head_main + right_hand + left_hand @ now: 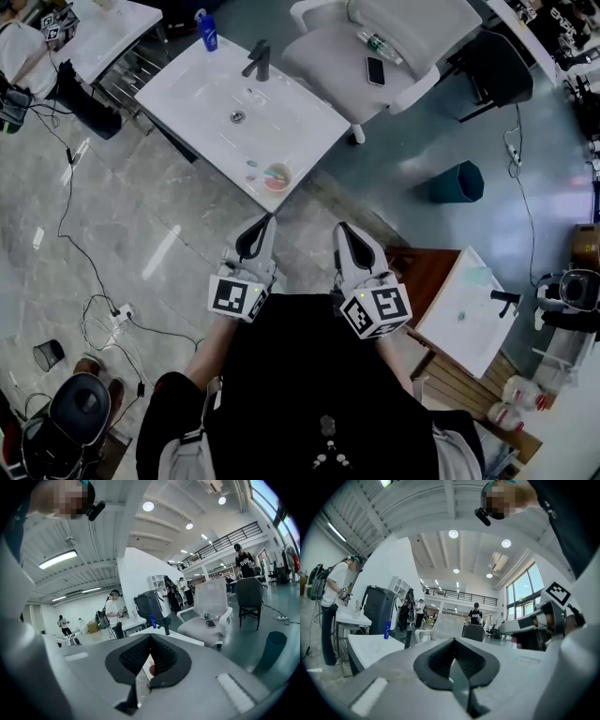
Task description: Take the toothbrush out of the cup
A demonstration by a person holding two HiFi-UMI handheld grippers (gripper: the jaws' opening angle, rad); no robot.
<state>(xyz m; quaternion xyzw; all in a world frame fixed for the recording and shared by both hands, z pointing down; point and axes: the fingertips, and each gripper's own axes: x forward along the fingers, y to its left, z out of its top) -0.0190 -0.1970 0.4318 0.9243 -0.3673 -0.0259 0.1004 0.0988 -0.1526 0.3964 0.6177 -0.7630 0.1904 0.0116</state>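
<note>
The left gripper [267, 220] and right gripper [342, 230] are pale grey moulded plastic shells with black ribbed liners. Each bears a white cube [237, 297] printed with black square markers. The person wears a black top [300, 375] over what seems a light grey garment [176, 461].

Left gripper [266, 223] and right gripper [343, 231] side by side, jaws together.

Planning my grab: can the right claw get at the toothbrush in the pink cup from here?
Probably yes: nothing stands between the shut right claw and the pink round cup with the toothbrush at the white sink top's near corner. It must open.
</note>
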